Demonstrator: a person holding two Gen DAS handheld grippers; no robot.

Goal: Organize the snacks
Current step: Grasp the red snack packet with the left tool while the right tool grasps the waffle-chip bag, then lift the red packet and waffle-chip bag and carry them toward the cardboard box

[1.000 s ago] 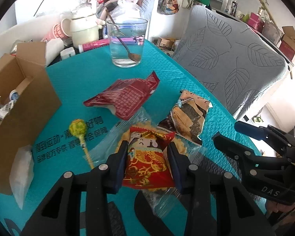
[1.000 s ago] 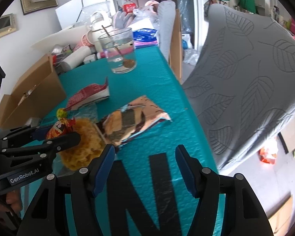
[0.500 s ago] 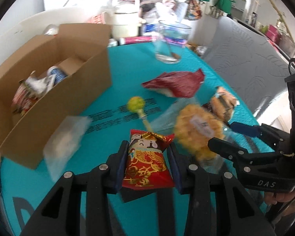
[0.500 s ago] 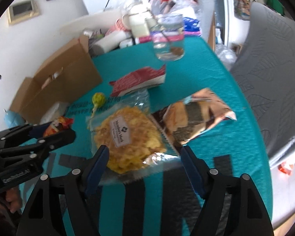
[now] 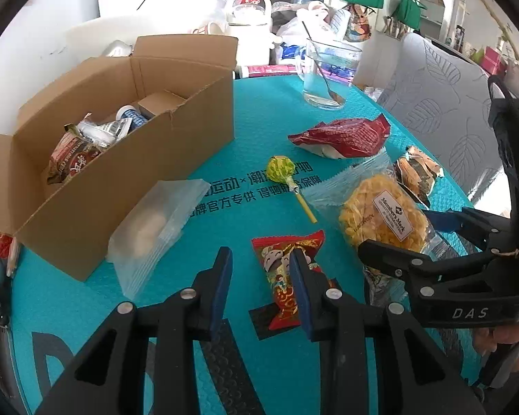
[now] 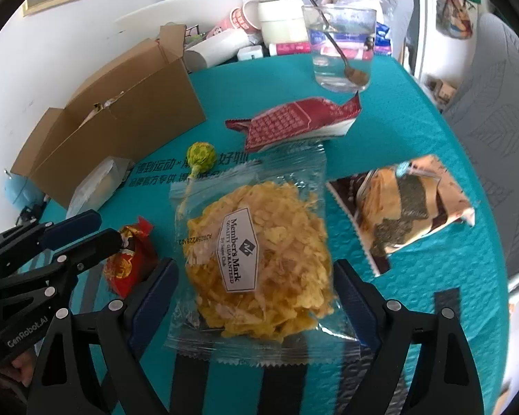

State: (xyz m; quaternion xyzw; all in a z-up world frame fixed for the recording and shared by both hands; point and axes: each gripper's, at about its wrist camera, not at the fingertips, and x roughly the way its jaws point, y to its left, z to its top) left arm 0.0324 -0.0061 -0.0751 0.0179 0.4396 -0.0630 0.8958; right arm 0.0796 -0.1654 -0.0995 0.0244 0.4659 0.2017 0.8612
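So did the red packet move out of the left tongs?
Yes. It slid right: the red packet now lies on the teal mat beside the left tongs, whose closing jaws have nothing between them.

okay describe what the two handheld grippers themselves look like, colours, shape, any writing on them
Both are black plastic two-finger grippers with angular, cut-out arms, silver rivets at the joints and dark blue pads on the fingers. The left gripper carries white "GenRobot.AI" lettering on its side. The right gripper shows white "DAS" lettering on its body, and a black cable loops above its housing. No sleeves are visible.
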